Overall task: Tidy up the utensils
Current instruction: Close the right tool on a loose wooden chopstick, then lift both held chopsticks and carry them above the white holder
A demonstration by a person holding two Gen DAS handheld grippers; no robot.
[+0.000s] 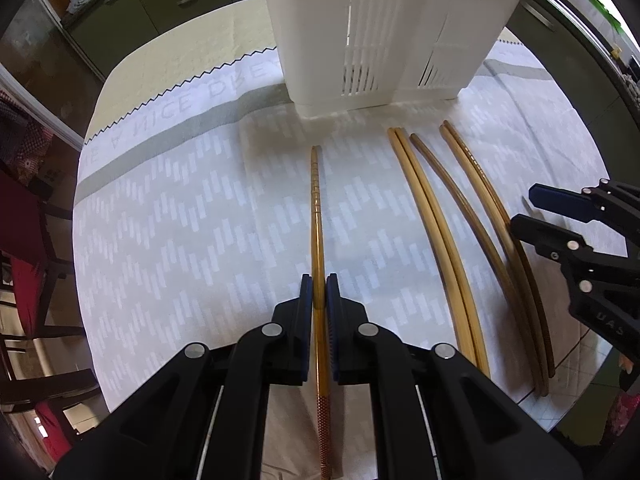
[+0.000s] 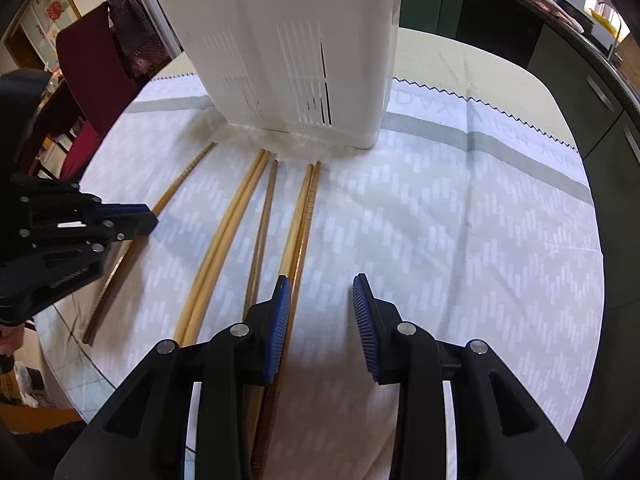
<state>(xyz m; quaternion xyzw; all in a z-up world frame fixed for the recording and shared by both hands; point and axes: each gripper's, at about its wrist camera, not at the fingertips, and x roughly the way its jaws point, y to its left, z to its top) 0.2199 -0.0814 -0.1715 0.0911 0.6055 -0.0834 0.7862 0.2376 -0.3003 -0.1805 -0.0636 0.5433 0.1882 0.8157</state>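
Note:
My left gripper point(image 1: 319, 286) is shut on a single amber chopstick point(image 1: 317, 216) that lies lengthwise on the cloth, tip toward the white slotted utensil holder point(image 1: 380, 32). Several more chopsticks point(image 1: 436, 232) lie in a row to its right. My right gripper point(image 2: 322, 292) is open and empty, just right of the rightmost chopstick pair point(image 2: 300, 216). The holder point(image 2: 288, 48) stands upright at the far end of the row. The left gripper point(image 2: 132, 220) shows at the left edge of the right wrist view; the right gripper point(image 1: 532, 212) shows at the right edge of the left wrist view.
A white patterned cloth point(image 1: 180, 240) covers the round table point(image 2: 500, 80). Dark green cabinets point(image 2: 500, 28) stand beyond the table. Red chairs point(image 2: 96, 64) stand at the left side.

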